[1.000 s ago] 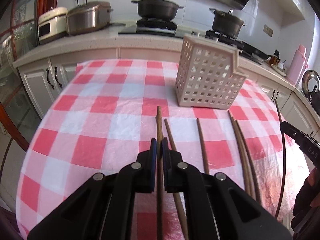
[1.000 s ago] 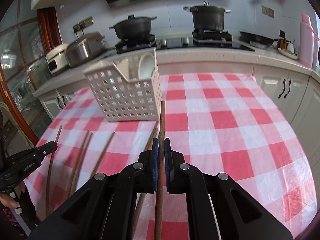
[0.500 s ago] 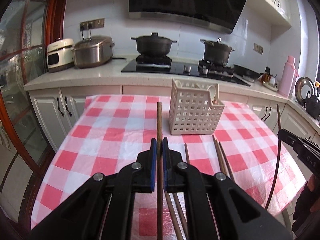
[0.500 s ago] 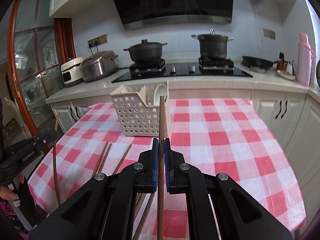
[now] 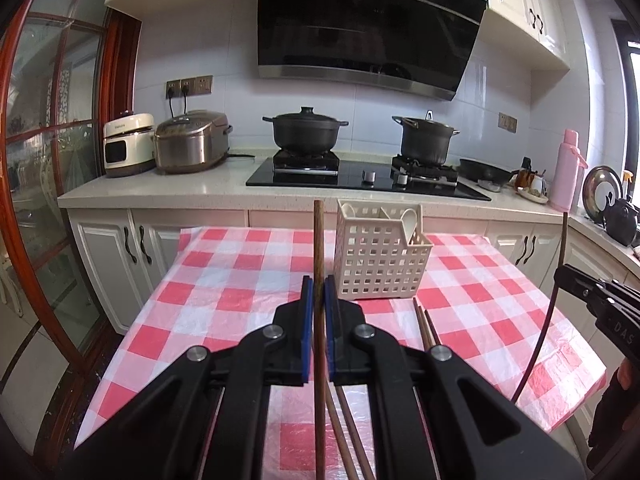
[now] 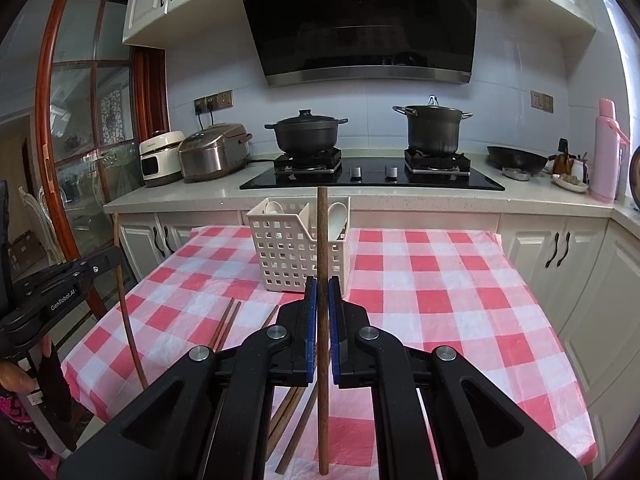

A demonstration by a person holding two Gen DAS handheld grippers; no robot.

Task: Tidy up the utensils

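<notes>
My left gripper (image 5: 319, 284) is shut on a brown wooden chopstick (image 5: 319, 240) that sticks up past its pads. My right gripper (image 6: 322, 284) is likewise shut on a second chopstick (image 6: 322, 232). Both are lifted above the red-and-white checked table. A white perforated utensil basket (image 5: 380, 264) stands at the far middle of the table, with white spoons (image 6: 337, 216) in it; it is also in the right wrist view as the basket (image 6: 288, 252). Several more chopsticks (image 6: 226, 322) lie loose on the cloth in front of the basket.
Beyond the table runs a counter (image 5: 160, 190) with a stove, two black pots (image 5: 304, 130), a rice cooker (image 5: 192, 146) and a pink flask (image 5: 566, 168). White cabinets (image 6: 560, 248) stand behind and to the right. A wood-framed glass door (image 5: 48, 160) is on the left.
Both grippers have risen and pulled back from the table with their chopsticks. The view has tilted up, so the basket looks farther and the hood and wall cabinets show.
</notes>
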